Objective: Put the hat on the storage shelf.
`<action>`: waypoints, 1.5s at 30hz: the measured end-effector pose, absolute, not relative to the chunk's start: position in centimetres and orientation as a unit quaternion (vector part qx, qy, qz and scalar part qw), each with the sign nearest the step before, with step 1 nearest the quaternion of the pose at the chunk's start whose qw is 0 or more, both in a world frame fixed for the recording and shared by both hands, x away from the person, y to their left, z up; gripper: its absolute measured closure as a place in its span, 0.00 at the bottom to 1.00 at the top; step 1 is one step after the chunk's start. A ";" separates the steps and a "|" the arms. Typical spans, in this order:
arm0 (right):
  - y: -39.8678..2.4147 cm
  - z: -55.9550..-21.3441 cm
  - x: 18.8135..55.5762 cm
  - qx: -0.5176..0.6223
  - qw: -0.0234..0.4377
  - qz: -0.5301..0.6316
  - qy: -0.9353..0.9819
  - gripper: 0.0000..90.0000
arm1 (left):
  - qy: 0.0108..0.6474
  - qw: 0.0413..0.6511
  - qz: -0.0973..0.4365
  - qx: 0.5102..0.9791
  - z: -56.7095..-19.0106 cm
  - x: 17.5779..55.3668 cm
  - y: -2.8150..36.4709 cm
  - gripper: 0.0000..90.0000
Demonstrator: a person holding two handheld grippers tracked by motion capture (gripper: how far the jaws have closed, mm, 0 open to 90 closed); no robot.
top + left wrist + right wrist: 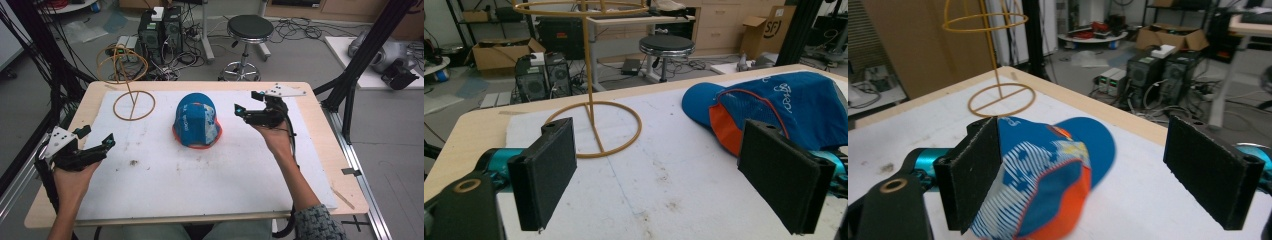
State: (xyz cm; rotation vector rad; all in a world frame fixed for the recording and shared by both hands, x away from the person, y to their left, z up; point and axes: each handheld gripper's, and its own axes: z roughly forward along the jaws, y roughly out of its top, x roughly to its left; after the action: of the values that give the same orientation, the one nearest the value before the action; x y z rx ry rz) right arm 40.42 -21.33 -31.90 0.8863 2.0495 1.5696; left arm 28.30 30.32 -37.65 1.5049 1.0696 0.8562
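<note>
**A:** Two grippers on the table here, going left to right in the high view. Lower left of the frame is the left gripper [95,140], black with teal bits, held in the person's left hand [70,182]. Its jaws are spread wide with nothing between them, and it sits over the white foam mat [200,185] that covers the light wooden table [320,150].

**B:** And that wire thing up top?

**A:** Upper left of the mat, a yellow wire stand with a round ring base [133,105] and a hoop on a thin post. Upright, well apart from both grippers. In the left gripper view the ring base sits at centre left, past the left jaw.

**B:** Where's the cap?

**A:** Dead centre of the frame: a blue fabric baseball cap with orange trim [197,121], lying on the mat, near the stand but not touching it. Nobody's holding it.

**B:** Right side?

**A:** The right gripper [245,111] is just right of the cap, in the upper middle-right of the frame, close beside it. Jaws parted wide too. In the right gripper view the cap [1043,180] fills the lower middle, partly behind the left jaw; can't tell if that jaw touches it.
</note>
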 end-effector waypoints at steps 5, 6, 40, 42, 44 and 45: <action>-18.6 -32.3 41.6 0.307 0.181 0.572 0.739 0.18 | 0.446 0.527 0.359 0.628 -37.6 28.3 30.4 0.18; -18.1 -32.5 41.8 0.304 0.179 0.575 0.738 0.18 | 0.446 0.527 0.359 0.628 -37.6 28.3 30.4 0.18; -10.1 -37.6 45.1 0.198 0.152 0.494 0.833 0.52 | 0.447 0.525 0.368 0.624 -37.2 27.9 30.9 0.19; -9.8 -37.8 45.1 0.187 0.156 0.486 0.839 0.56 | 0.447 0.525 0.368 0.624 -37.2 27.9 30.8 0.19; -9.6 -37.8 45.1 0.176 0.164 0.479 0.844 0.60 | 0.447 0.524 0.368 0.625 -37.3 28.0 30.8 0.19; -9.6 -37.8 45.1 0.174 0.164 0.477 0.846 0.63 | 0.447 0.524 0.368 0.625 -37.3 28.0 30.8 0.19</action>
State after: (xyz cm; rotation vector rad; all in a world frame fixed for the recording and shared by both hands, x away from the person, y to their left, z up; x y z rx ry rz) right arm 45.12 -9.57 -37.84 0.4963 2.4109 1.3608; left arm 28.01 30.80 -37.30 1.4945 1.0698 0.8801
